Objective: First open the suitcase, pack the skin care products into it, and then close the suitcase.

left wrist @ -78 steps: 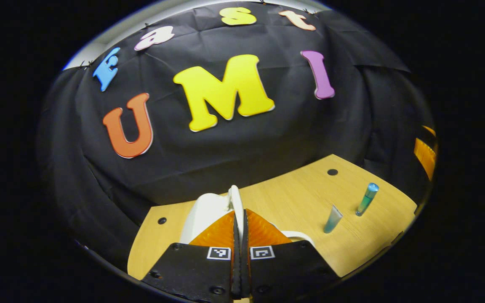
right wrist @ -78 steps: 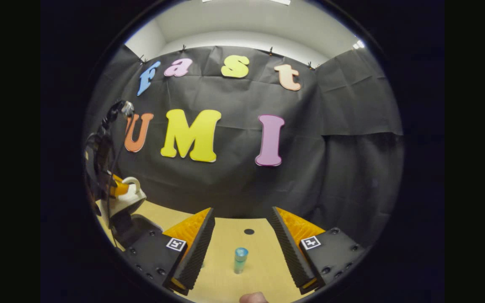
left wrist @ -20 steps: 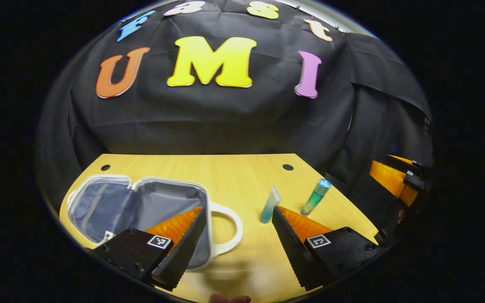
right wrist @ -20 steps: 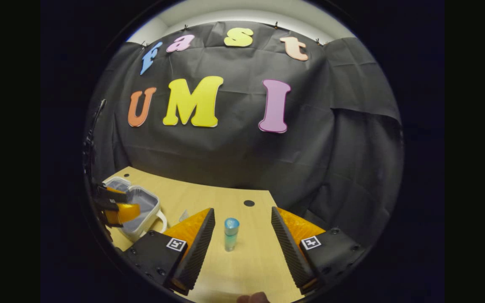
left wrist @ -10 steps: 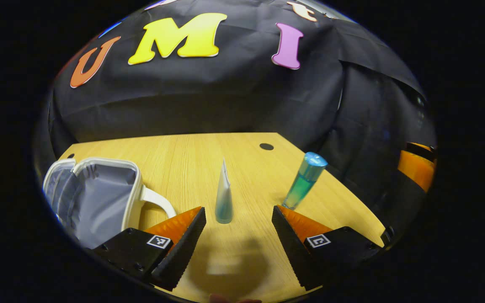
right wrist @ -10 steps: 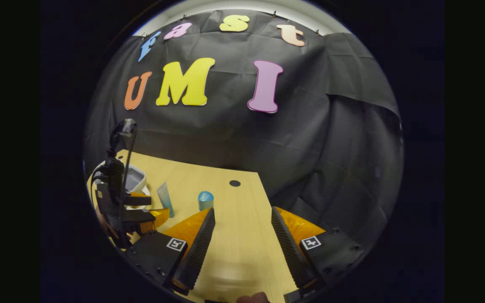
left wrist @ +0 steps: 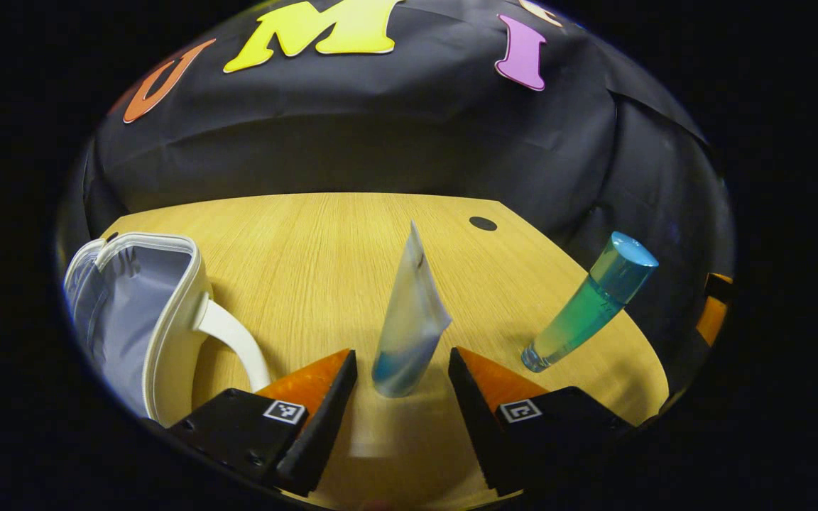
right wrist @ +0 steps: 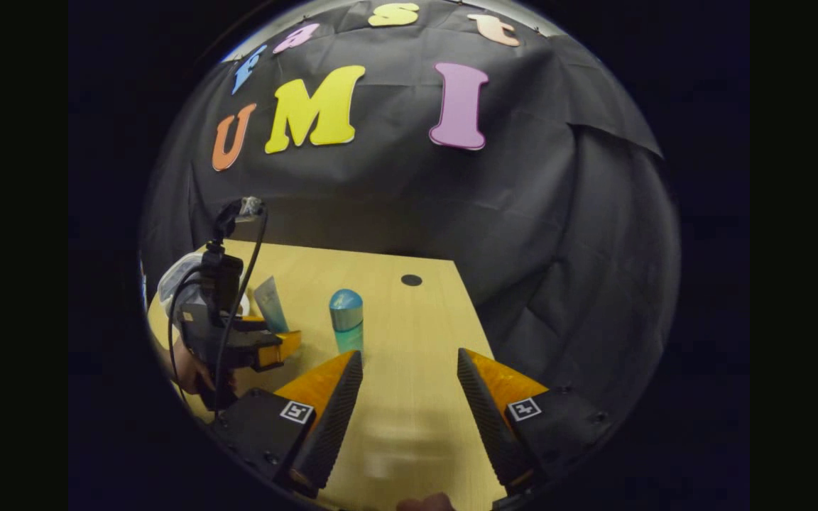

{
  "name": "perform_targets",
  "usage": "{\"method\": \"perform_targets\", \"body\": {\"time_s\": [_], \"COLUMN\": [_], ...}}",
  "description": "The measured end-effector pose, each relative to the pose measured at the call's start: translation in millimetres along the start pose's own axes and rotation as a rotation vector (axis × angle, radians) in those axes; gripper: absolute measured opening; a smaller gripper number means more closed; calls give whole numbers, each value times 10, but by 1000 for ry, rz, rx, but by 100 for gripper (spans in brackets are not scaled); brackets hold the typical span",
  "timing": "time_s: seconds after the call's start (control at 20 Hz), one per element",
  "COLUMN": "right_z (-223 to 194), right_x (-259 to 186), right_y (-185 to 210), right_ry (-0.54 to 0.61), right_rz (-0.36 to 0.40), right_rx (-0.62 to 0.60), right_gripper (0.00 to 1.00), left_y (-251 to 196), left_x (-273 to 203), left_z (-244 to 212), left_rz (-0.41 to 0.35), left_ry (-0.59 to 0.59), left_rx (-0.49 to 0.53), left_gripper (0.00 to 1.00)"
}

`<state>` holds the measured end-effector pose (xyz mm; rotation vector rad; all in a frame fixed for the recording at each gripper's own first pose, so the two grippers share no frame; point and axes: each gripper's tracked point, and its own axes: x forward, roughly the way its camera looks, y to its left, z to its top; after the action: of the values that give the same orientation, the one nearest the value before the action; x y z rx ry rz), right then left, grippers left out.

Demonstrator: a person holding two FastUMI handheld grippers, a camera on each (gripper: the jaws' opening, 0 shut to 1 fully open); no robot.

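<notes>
In the left gripper view, the left gripper (left wrist: 400, 387) is seen low over the light wooden table (left wrist: 309, 241) with its jaws wide apart; the pale squeeze tube with a blue cap end (left wrist: 409, 319) stands cap-down between the fingertips, and no contact with either finger can be made out. To the right of it, apart, the teal bottle with a light blue cap (left wrist: 590, 301) stands near the table's right edge. At the left edge, the small white suitcase with a grey lining and a white loop handle (left wrist: 143, 312) lies open. Bare tabletop is left between the suitcase handle and the tube.

In the right gripper view, the right gripper (right wrist: 409, 383) is held wide open over bare table, with nothing between its jaws; the bottle (right wrist: 346, 321) stands just beyond its left finger.
</notes>
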<state>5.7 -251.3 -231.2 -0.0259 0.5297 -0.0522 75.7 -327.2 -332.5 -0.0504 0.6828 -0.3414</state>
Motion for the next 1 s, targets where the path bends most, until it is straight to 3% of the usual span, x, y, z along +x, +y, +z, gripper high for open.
{"method": "perform_targets", "body": {"time_s": [0.05,0.1,0.15,0.3,0.6,0.9,1.0], "right_z": [-8,-26,-56,-189,-343,-397,-490], "right_x": [66,126,186,383,720,1225,1324], "right_y": [26,58,92,291,604,898,926], "right_ry": [3,4,5,23,47,113,157], "right_rz": [12,23,38,100,191,257,262], "right_rx": [3,5,9,-4,3,79,131], "right_gripper": [80,80,80,80,80,80,68], "left_y": [7,25,44,95,93,60,147], "left_x": [10,14,26,54,-152,-599,-734], "left_z": [-3,-10,-18,-22,146,403,474], "left_rz": [4,7,12,29,9,-10,5], "left_ry": [3,6,9,12,-2,-28,-35], "left_rx": [11,20,23,46,88,8,-41], "left_gripper": [87,73,69,44,38,37,37]}}
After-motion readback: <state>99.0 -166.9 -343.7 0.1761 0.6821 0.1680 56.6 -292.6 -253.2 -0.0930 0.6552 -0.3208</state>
